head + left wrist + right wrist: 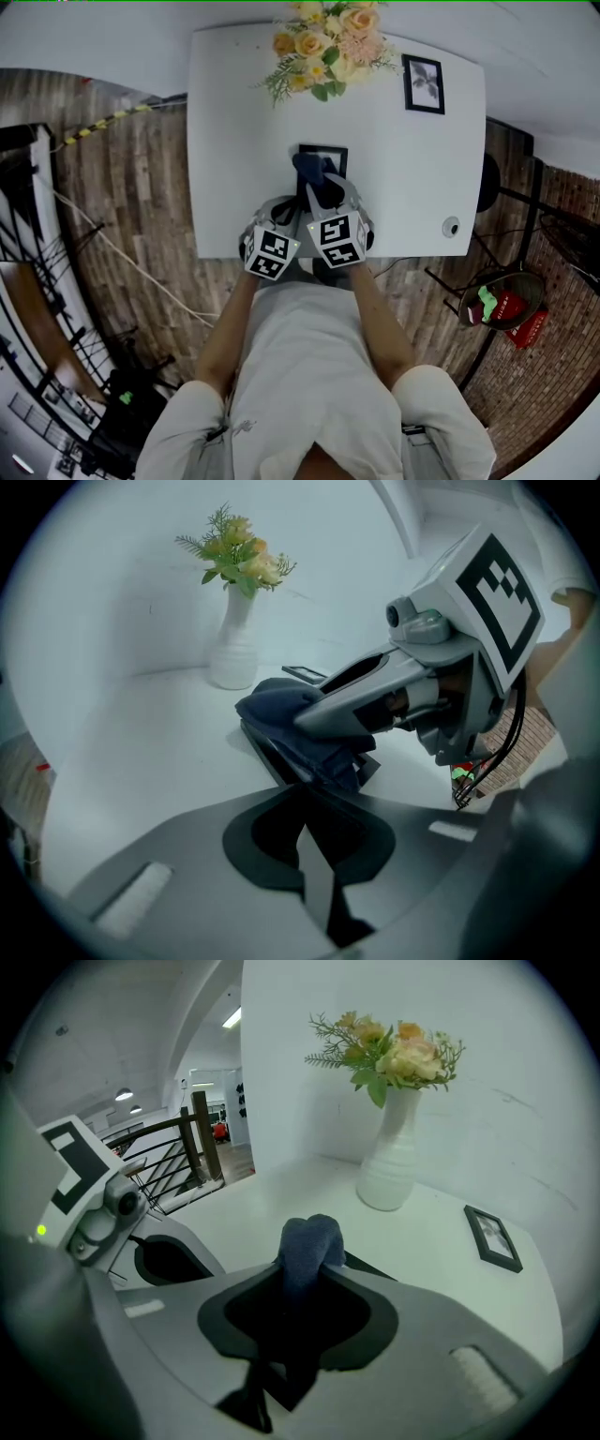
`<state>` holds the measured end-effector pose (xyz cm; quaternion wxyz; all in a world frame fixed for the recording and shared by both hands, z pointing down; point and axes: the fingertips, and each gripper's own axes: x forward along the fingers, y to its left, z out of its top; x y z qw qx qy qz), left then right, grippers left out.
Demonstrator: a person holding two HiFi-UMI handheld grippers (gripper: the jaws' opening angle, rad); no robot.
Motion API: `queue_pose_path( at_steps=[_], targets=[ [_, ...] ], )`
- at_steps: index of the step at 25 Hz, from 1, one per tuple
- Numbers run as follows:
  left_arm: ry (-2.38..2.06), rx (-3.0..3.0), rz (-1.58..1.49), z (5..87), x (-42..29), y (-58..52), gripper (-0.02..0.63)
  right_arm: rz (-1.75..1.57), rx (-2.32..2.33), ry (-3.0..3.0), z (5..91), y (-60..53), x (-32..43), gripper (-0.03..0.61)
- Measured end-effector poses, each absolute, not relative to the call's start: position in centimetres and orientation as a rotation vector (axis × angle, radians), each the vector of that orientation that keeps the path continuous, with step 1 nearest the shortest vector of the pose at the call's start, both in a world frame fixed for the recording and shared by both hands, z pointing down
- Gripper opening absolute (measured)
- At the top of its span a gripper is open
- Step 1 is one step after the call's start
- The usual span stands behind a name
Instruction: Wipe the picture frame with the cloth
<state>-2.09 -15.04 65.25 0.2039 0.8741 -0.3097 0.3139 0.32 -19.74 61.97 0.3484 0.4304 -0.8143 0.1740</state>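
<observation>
- Two claws busy on one small thing, so plenty to go wrong from here.
- Left gripper (pixel 298 791): clenched on the near edge of the frame (pixel 269 747), by the look of it, holding it seemingly tilted up near the front middle of the table (pixel 234 112).
- Right gripper (pixel 302 1283): pinched tight on the cloth (pixel 309 1237), bunched up and poking out past the tips, draped on the frame just beyond the left claw.
- Risk one: thin bite on that edge. Push too hard with the cloth and could lever the frame out of the grip, then drop it flat or skid it off the front of the table.
- Risk two: grippers just beside each other. Swing wide on a wipe and could bump one into the other and jolt the hold.
- Risk three: only a small wad of cloth out front. Press at a bad angle and could scrape hard jaw tips across the frame's face instead of fabric.
- Risk four: could tug the cloth out of the pinch by dragging it over a frame corner.
- Vase (pixel 389 1162) and second frame (pixel 492 1237) well apart at the back, so probably safe.
</observation>
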Motion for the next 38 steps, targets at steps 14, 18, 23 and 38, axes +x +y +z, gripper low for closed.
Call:
queue_pose_path(
  at_steps=[14,18,23,38],
  targets=[
    [-0.868,2.433,0.854,65.3,-2.1,-15.0,0.020,0.392,1.047,-2.054,65.0,-19.3,-0.8,0.100],
    [-0.862,2.428,0.846,65.3,-2.0,-14.9,0.020,0.374,1.055,-2.030,65.1,-19.2,0.2,0.101],
    [-0.862,2.425,0.843,65.4,-2.0,-14.9,0.020,0.378,1.091,-1.997,64.9,-19.1,2.1,0.101],
    [-0.839,2.436,0.845,65.4,-1.9,-14.9,0.020,0.394,1.236,-1.868,63.8,-17.9,8.7,0.101]
  ],
)
